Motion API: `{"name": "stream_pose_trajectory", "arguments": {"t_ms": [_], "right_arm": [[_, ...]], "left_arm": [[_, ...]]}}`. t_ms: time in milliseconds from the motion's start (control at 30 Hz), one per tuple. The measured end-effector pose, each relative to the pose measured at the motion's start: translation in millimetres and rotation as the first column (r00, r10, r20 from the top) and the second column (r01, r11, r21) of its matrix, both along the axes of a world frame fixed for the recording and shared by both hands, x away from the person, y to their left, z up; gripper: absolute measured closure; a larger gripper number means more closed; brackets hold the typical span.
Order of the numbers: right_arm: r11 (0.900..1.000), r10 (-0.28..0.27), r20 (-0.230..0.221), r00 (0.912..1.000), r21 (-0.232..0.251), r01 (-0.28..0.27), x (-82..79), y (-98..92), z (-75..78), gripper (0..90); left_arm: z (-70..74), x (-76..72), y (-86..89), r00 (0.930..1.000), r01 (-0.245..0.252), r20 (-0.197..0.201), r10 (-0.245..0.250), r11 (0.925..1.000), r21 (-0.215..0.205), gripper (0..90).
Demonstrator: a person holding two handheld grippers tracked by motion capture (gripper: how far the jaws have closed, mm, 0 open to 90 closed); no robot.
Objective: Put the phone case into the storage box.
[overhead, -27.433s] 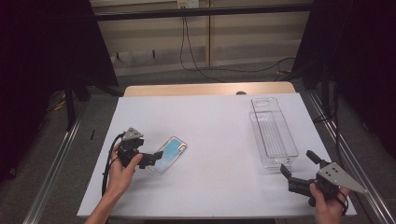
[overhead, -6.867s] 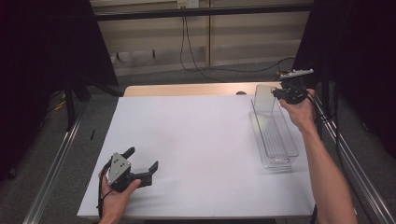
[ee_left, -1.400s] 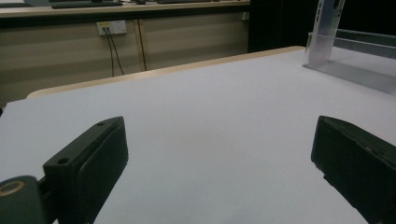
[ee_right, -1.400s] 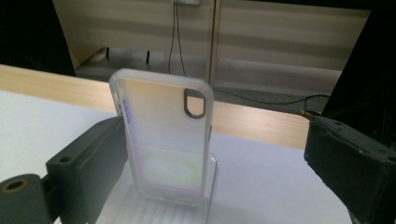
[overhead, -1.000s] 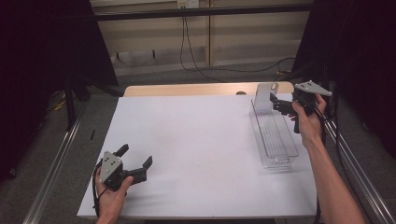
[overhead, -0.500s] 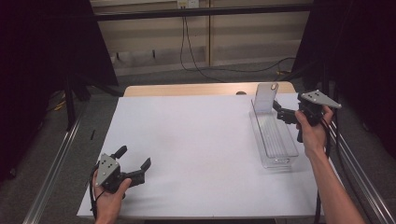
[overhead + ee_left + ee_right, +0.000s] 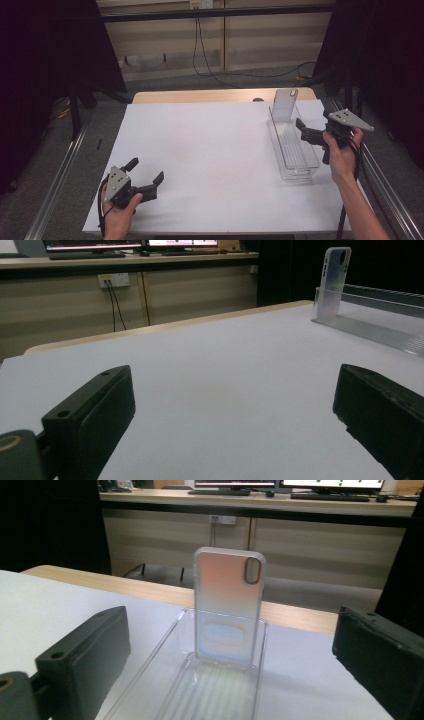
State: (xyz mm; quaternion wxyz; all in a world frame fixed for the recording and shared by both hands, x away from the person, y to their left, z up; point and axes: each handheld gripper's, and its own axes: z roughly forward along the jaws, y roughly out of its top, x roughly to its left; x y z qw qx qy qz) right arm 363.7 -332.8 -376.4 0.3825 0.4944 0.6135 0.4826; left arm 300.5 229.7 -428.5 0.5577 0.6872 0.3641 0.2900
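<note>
Now, with the phone case (image 7: 229, 607) standing upright at the far end of the clear tray (image 7: 292, 149), withdraw the empty right gripper (image 7: 309, 134), fingers wide apart, straight back without brushing it.

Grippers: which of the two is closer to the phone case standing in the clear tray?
The right gripper, raised beside the tray with its open jaws facing the case. The left gripper is at the table's opposite near corner.
</note>
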Motion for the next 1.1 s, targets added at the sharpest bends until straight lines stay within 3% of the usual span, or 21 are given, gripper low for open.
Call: {"name": "stream_pose_trajectory", "arguments": {"t_ms": [333,467,767,1100], "right_arm": [[0.999,-0.032,0.000,0.9995,-0.010,0.032,-20.6,-2.3,-2.7,0.0],[0.998,-0.039,0.017,0.9991,0.043,0.039,-27.9,-4.0,-11.1,2.2],[0.999,-0.051,0.045,0.9977,0.008,0.050,-47.7,-5.9,-13.4,1.9],[0.999,-0.047,0.030,0.9985,0.029,0.046,-71.8,-0.6,-21.3,3.0]], "left_arm": [[0.4,0.1,2.4,0.9999,-0.015,0.004,0.015,0.9999,-0.006,3.0],[0.0,-0.3,2.6,0.9999,-0.010,0.000,0.010,0.9999,-0.012,3.0],[0.7,-1.1,3.6,0.9999,-0.011,0.003,0.011,0.9997,-0.021,3.0],[1.7,-3.7,5.1,0.9999,-0.016,-0.003,0.016,0.9995,-0.028,3.0]]}}
